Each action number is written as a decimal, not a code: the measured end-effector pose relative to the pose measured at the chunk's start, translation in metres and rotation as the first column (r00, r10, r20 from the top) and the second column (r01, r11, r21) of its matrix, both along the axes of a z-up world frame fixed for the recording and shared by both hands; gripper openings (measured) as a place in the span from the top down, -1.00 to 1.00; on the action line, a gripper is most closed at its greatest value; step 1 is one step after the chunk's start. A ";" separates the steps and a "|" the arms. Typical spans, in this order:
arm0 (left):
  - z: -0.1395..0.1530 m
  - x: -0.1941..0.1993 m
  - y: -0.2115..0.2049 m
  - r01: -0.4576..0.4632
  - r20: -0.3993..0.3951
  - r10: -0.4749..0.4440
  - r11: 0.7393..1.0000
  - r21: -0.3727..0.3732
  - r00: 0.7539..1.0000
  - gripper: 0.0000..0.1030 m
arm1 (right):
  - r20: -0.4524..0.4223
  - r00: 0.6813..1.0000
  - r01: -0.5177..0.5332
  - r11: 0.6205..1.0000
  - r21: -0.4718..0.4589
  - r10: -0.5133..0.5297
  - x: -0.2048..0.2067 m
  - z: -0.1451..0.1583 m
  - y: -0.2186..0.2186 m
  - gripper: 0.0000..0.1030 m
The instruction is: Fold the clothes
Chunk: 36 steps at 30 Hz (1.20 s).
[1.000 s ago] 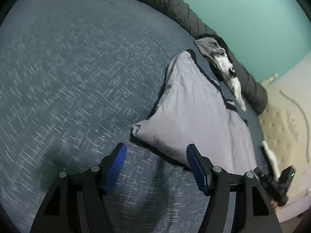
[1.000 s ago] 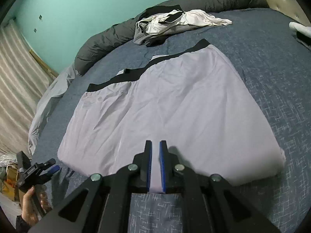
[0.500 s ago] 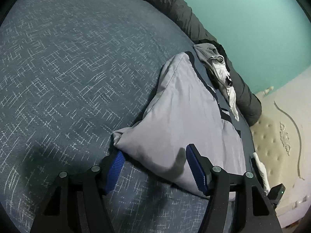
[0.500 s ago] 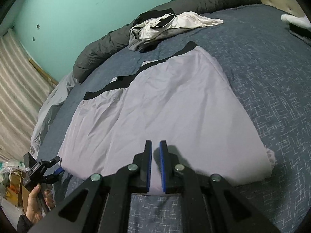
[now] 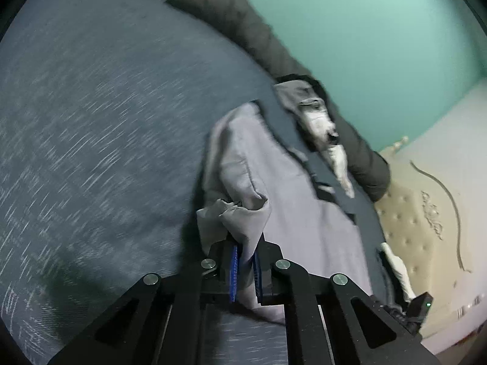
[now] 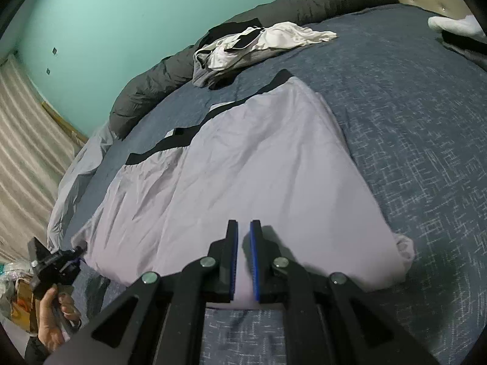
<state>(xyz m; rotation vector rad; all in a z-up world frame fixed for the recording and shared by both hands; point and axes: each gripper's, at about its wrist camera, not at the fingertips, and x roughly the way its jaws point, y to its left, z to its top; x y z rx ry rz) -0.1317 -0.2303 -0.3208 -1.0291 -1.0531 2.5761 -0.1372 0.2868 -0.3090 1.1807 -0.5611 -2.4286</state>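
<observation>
A pale lilac garment [image 6: 243, 158] with a black waistband [image 6: 158, 149] lies spread flat on the blue bed cover [image 6: 411, 121]. My right gripper [image 6: 243, 225] is shut on its near hem, with cloth showing between the blue pads. In the left wrist view my left gripper [image 5: 245, 249] has its jaws closing on the garment's [image 5: 304, 228] near corner. The cloth is bunched up and pinched between the pads [image 5: 233, 270]. The right wrist view shows the left gripper [image 6: 57, 266] at the lower left, held by a hand [image 6: 53, 319].
A heap of white, grey and black clothes [image 6: 252, 48] lies at the far side of the bed against a rolled dark grey duvet [image 6: 158, 91]. A teal wall stands behind. A tufted beige headboard [image 5: 411, 213] and a striped curtain [image 6: 21, 152] border the bed.
My left gripper slid forward over the garment's corner, closed from wide open onto it and raised it into a bunch. My right gripper stayed shut on the hem.
</observation>
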 end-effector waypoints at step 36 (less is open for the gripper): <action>0.086 -0.044 0.368 0.611 0.007 -0.636 0.739 -0.282 0.772 0.27 | 0.033 0.993 0.120 0.975 -0.186 -0.116 0.010 0.006 0.108 0.53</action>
